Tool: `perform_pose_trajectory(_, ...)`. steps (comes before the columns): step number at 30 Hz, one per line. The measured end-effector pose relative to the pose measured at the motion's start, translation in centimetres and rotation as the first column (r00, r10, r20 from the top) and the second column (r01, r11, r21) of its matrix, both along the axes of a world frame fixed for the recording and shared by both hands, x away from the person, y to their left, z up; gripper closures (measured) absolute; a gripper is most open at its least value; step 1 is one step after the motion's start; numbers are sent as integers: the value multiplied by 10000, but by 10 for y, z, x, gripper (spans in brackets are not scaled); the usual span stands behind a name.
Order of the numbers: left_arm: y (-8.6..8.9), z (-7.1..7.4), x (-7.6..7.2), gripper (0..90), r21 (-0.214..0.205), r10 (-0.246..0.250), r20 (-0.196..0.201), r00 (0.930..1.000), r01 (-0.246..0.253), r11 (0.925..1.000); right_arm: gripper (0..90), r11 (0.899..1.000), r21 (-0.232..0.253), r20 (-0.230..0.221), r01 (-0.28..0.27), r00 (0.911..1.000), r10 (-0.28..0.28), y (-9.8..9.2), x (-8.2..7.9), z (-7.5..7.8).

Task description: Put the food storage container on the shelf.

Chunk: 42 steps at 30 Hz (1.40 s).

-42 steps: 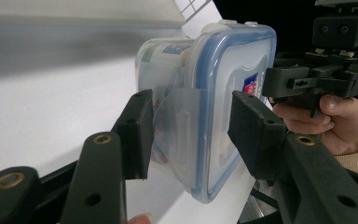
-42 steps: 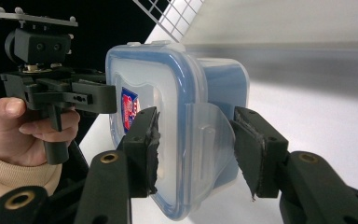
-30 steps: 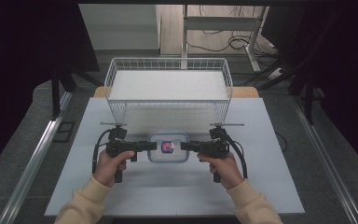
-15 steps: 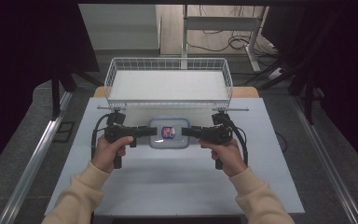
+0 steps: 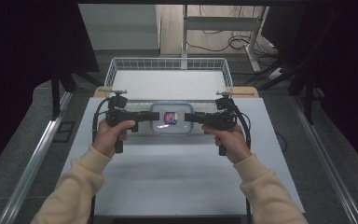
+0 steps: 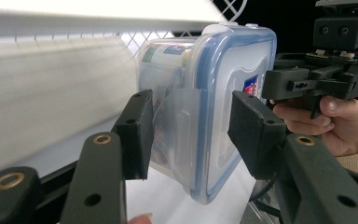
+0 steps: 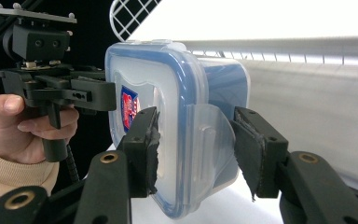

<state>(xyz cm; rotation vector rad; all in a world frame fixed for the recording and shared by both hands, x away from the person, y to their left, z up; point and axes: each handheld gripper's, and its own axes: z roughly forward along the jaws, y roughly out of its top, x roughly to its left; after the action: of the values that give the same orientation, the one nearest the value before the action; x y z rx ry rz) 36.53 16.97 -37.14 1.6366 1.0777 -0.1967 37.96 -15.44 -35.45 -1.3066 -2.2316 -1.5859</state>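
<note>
Box near table's far edge, between left gripper and right gripper; basket behind, beyond that edge.

The container is a clear plastic box with rounded corners and a lid with a blue rim. A small red and blue label sits on the middle of the lid. It lies flat, lid up, just in front of the white wire basket, between the two grippers. On each short side a clear locking flap hangs down, and the lid is on.
</note>
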Motion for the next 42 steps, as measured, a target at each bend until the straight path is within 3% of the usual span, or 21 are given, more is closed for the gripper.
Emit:
perform_pose_trajectory(14, 0, 29, 16, 515, 104, 27, 369, 9993, -31, 9999, 522, 10000, 84, 412, -34, 9991, 30, 1, 15, 27)
perform_pose_trajectory(25, 2, 49, 44, 515, 122, 80, 552, 9984, -86, 9999, 522, 9999, 146, 566, -54, 9984, 45, 1, 43, 46)
perform_pose_trajectory(36, 6, 50, 82, 515, -61, -25, 242, 9997, 27, 10000, 522, 9999, -98, 329, -62, 9994, 65, 5, 80, 56)
perform_pose_trajectory(42, 6, 53, 94, 515, -85, 31, 216, 9998, -30, 10000, 522, 10000, -48, 272, -72, 9996, 73, 5, 94, 59)
